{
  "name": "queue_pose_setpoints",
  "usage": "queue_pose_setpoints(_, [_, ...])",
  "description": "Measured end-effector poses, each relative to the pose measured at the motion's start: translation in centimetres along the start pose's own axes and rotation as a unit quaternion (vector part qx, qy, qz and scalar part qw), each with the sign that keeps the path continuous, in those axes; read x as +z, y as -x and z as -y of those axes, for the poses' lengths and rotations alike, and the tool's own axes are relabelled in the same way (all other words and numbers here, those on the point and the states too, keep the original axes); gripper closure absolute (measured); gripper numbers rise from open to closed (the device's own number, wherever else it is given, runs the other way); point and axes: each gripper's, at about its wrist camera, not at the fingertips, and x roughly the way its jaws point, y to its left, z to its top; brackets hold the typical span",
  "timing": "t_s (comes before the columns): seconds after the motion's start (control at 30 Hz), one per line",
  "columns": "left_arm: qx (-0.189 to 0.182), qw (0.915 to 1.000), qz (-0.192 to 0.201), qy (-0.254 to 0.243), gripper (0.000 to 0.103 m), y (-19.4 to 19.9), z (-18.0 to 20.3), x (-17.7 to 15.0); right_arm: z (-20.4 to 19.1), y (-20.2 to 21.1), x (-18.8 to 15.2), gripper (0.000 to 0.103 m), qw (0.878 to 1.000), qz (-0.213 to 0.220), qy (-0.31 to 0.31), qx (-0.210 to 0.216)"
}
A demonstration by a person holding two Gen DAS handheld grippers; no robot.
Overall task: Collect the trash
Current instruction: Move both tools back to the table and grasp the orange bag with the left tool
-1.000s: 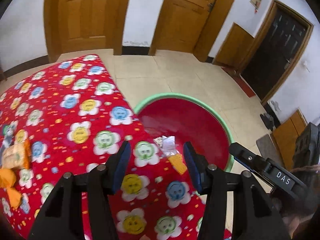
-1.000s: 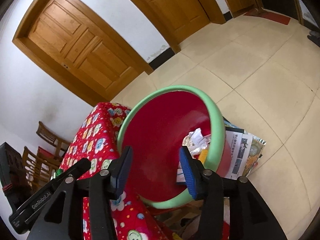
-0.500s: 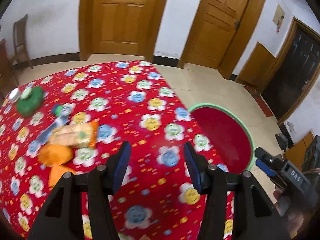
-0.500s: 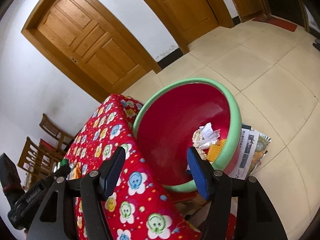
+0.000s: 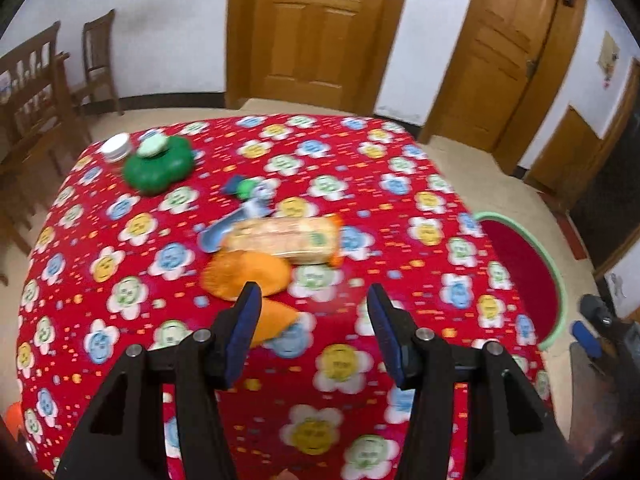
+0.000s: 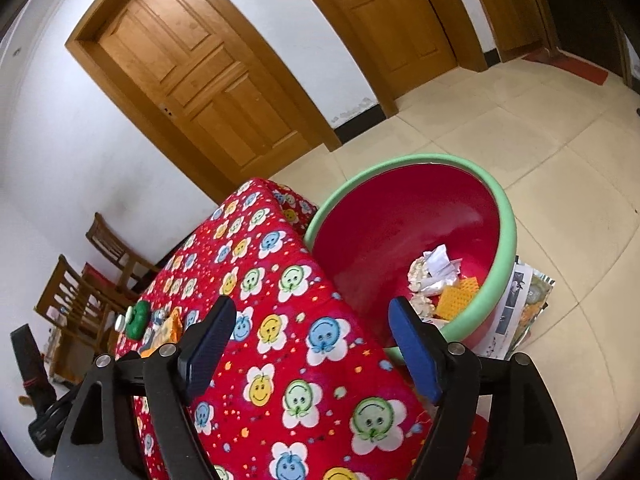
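Two grippers, left gripper [image 5: 314, 322] and right gripper [image 6: 310, 344], both spread empty, red basin [image 6: 506, 216] holding crumpled wrappers [image 6: 438, 274], possibly paper

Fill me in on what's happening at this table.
Trash is being cleared into the red basin beside the table; crumpled paper and wrappers already lie in it. Both tools are open and empty. The left tool hangs over the flowered cloth near the orange wrappers and a snack packet, not touching them. The right tool hovers at the table's edge by the basin.
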Motion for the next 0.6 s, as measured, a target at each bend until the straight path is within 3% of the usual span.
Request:
queue_pose_setpoints(0.33, [0.057,0.9983,-0.009,0.006,0.037,-3.6,-3.2,0.9,-1.3,-0.8,-0.4,0.023,1.000,0.002,0.016,-0.010])
queue_pose_setpoints(0.4, [0.056,0.9983,-0.014,0.008,0.037,-4.4,-3.6,0.9,-1.4,-1.0,-0.4,0.022,1.000,0.006,0.018,-0.016])
queue_pose_setpoints(0.5, [0.043,0.9987,-0.024,0.014,0.037,-5.3,-3.9,0.8,-1.5,-1.4,-0.3,0.011,0.999,0.006,0.018,-0.027])
queue_pose_setpoints(0.6, [0.026,0.9986,-0.039,0.025,0.037,-6.1,-4.3,0.6,-1.8,-1.8,-0.4,0.011,0.999,0.002,0.019,-0.031])
